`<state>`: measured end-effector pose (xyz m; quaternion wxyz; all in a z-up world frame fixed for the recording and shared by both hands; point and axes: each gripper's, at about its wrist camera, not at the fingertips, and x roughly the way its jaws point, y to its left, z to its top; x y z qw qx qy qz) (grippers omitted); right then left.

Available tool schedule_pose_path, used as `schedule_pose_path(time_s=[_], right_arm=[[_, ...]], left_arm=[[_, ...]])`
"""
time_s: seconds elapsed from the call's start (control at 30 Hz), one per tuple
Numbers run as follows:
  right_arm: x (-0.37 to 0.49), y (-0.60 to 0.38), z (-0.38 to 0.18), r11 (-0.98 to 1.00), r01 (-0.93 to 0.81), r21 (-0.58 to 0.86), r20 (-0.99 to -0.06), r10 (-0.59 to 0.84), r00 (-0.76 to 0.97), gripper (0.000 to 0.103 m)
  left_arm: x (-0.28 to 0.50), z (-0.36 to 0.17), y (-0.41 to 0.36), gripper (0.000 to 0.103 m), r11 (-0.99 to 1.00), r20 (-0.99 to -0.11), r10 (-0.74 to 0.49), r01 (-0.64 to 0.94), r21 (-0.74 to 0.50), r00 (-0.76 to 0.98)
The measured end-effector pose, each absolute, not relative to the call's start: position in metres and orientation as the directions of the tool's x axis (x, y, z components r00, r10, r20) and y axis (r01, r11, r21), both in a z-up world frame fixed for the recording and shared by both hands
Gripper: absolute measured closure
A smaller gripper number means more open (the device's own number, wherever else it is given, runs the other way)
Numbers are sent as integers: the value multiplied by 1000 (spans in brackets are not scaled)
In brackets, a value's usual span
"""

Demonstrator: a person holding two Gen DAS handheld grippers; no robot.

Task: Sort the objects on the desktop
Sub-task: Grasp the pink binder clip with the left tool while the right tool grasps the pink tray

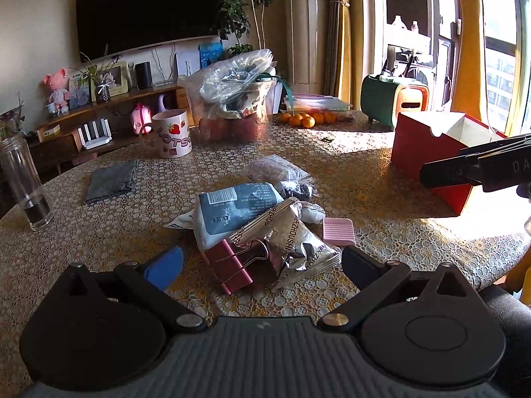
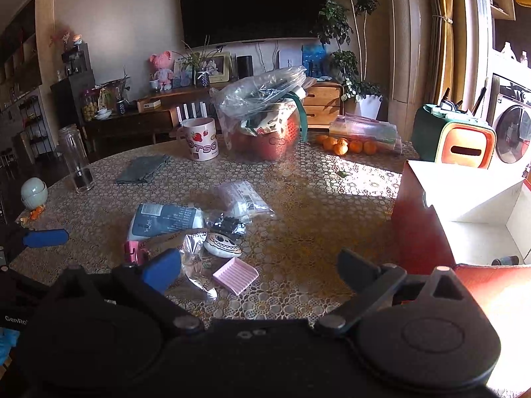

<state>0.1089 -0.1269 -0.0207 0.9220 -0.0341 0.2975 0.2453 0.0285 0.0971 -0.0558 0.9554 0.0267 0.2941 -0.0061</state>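
A heap of small items lies mid-table: a pink binder clip (image 1: 232,265), a silver snack packet (image 1: 292,242), a blue-and-white pouch (image 1: 232,212), a pink ridged pad (image 1: 339,231) and a clear bag (image 1: 275,169). My left gripper (image 1: 262,265) is open just above the table, its fingers either side of the clip and packet. In the right wrist view the pink pad (image 2: 235,275), a white painted pebble (image 2: 223,244) and the pouch (image 2: 166,222) lie ahead-left. My right gripper (image 2: 259,272) hangs open and holds nothing, beside the red box (image 2: 418,219).
The red box (image 1: 421,152) with a white inside stands at the right. Farther back are a strawberry mug (image 1: 172,134), a clear tub with bags (image 1: 235,112), tangerines (image 1: 305,119), a grey cloth (image 1: 113,180) and a glass jar (image 1: 25,182) at the left edge.
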Motion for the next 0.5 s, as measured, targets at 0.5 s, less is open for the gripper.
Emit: schedule_pose_path(time_s=[0.5], right_arm=[[139, -99, -65, 874, -483, 61, -630, 409, 660, 8]], left_arm=[[69, -99, 130, 2, 997, -628, 75, -65, 39, 775]])
